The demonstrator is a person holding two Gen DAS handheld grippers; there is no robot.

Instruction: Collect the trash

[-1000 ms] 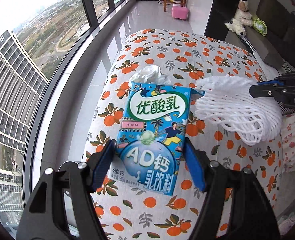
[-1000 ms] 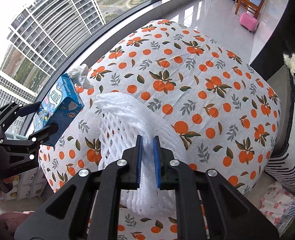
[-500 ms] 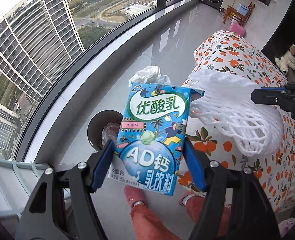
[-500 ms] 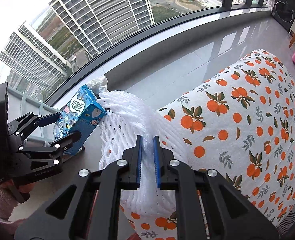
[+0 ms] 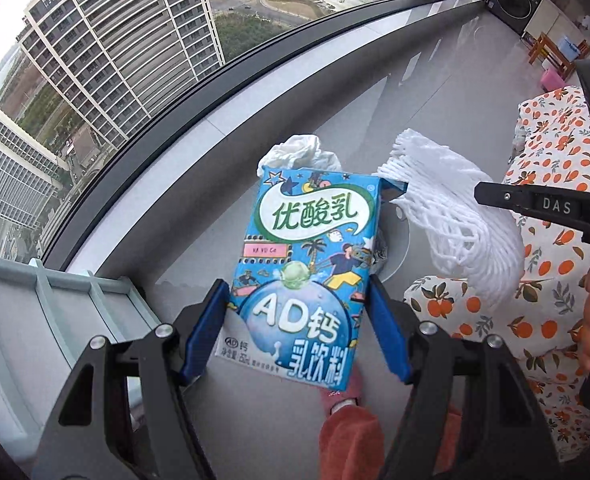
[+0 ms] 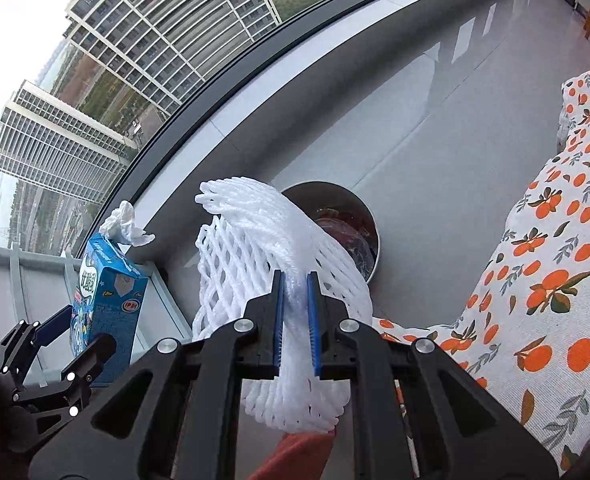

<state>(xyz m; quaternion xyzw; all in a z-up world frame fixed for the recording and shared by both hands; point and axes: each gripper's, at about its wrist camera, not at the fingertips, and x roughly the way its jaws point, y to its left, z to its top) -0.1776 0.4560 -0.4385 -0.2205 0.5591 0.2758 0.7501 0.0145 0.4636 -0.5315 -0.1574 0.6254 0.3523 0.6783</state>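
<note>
- Pinching the blue drink carton, the left gripper held it upright, crumpled tissue at its top.
- Right gripper squeezed white foam netting above what looked like a trash bin.

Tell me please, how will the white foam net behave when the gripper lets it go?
The foam net looks soft: it bunches where the right gripper pinches it. Probably very light, so it may drift rather than drop straight into the bin.

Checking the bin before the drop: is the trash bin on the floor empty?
No, the right wrist view shows dark crumpled wrappers already inside the round bin, behind the foam net.
</note>
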